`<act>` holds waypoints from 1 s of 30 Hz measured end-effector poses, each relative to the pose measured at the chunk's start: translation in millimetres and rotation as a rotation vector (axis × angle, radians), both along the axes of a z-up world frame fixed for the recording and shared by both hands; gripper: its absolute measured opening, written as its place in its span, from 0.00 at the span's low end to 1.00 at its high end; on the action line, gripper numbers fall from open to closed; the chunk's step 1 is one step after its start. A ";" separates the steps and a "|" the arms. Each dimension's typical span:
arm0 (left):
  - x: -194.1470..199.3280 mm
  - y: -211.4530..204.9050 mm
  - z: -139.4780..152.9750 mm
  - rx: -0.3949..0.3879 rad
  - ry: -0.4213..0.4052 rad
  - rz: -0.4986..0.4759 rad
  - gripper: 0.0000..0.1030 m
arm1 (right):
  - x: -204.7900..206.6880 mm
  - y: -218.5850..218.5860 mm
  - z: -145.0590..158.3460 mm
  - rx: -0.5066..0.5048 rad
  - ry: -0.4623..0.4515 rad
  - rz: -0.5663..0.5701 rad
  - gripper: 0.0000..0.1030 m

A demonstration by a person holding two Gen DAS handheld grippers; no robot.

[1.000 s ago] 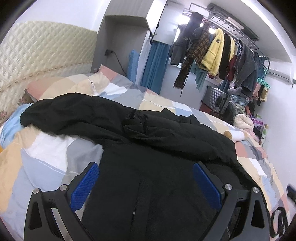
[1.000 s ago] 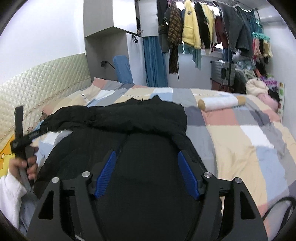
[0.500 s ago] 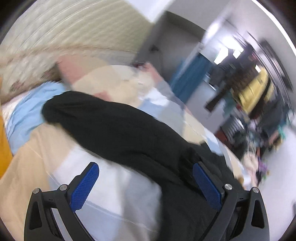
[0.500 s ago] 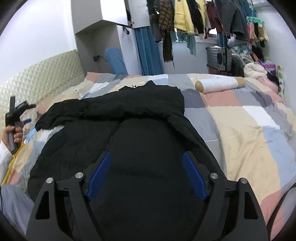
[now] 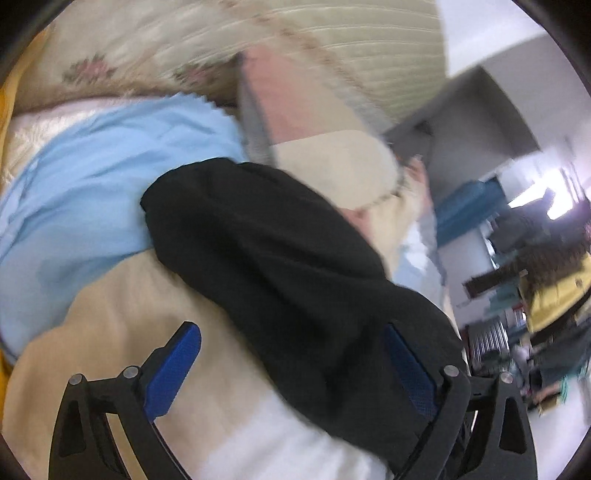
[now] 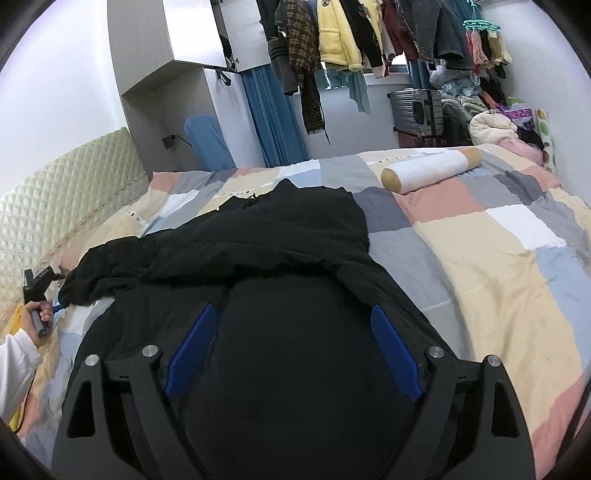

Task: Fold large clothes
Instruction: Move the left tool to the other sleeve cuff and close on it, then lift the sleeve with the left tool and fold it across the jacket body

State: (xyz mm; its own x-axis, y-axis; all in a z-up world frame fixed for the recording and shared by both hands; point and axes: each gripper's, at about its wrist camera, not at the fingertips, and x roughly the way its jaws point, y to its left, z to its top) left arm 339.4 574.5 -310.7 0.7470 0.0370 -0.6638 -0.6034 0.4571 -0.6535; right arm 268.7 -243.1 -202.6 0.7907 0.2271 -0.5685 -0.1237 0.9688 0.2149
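Both tongs are wide apart: left tongs (image 5: 291,373), closing slightly, straddle a sleeve end of the black coat (image 6: 295,295); right tongs (image 6: 291,350), opening, hover over its body, spread on the patchwork bed (image 6: 498,258).

1. A lived-in home bedroom: a bed (image 6: 480,266) with a patchwork quilt of pink, grey, cream and blue squares fills most of the floor.
2. At the bed's head stands a quilted cream headboard (image 6: 55,206).
3. Beyond the bed's far edge, a rail of hanging clothes (image 6: 351,33) crosses the window, with a blue curtain (image 6: 273,118) below it.
4. A grey suitcase (image 6: 417,110) and heaped laundry sit by the bed's far corner.
5. A bolster pillow (image 6: 432,170) lies on the quilt.
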 end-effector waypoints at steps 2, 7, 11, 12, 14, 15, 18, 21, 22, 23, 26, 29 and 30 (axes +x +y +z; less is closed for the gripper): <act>7.3 12.3 -9.7 -0.022 -0.007 0.011 0.90 | 7.6 9.4 -3.0 -0.016 0.008 0.014 0.84; 25.1 27.5 -18.6 0.002 0.032 0.037 0.73 | 22.1 24.9 -11.0 -0.048 0.030 0.032 0.84; 31.3 30.8 -15.2 0.013 0.048 0.085 0.42 | 26.8 29.9 -15.0 -0.048 0.049 0.034 0.84; 33.3 26.5 -8.4 0.052 0.047 0.084 0.31 | 27.3 29.7 -14.8 -0.054 0.048 0.033 0.84; 36.0 18.0 4.6 0.122 0.047 0.074 0.17 | 27.5 30.7 -13.4 -0.059 0.043 0.026 0.84; 36.8 13.9 10.2 0.146 0.058 0.075 0.13 | 27.1 31.0 -12.3 -0.058 0.039 0.023 0.84; 33.7 3.8 28.5 0.183 0.071 0.088 0.07 | 24.8 31.3 -9.7 -0.050 0.033 0.029 0.84; 25.5 -5.8 58.4 0.234 0.062 0.108 0.05 | 20.6 31.7 -7.2 -0.069 0.022 0.045 0.84; 21.6 -9.2 69.8 0.253 0.061 0.110 0.05 | 18.9 31.0 -6.1 -0.073 0.018 0.049 0.84; 19.1 -13.3 79.4 0.270 0.059 0.108 0.05 | 17.1 29.7 -5.4 -0.072 0.017 0.051 0.84; 13.9 -28.0 112.7 0.338 0.054 0.090 0.05 | 12.3 20.2 -3.8 -0.055 0.028 0.054 0.87; 11.5 -46.0 147.1 0.390 0.044 0.075 0.05 | 7.2 6.8 -2.3 -0.016 0.030 0.040 0.91; 9.1 -54.3 160.7 0.408 0.025 0.072 0.05 | 5.5 3.8 -0.9 -0.007 0.025 0.033 0.93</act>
State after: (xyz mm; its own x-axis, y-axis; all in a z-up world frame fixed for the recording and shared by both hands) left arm 348.5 520.2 -150.0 0.7169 0.3524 -0.6016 -0.6563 0.6321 -0.4119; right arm 274.2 -239.3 -203.5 0.7681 0.2493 -0.5897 -0.1506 0.9656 0.2121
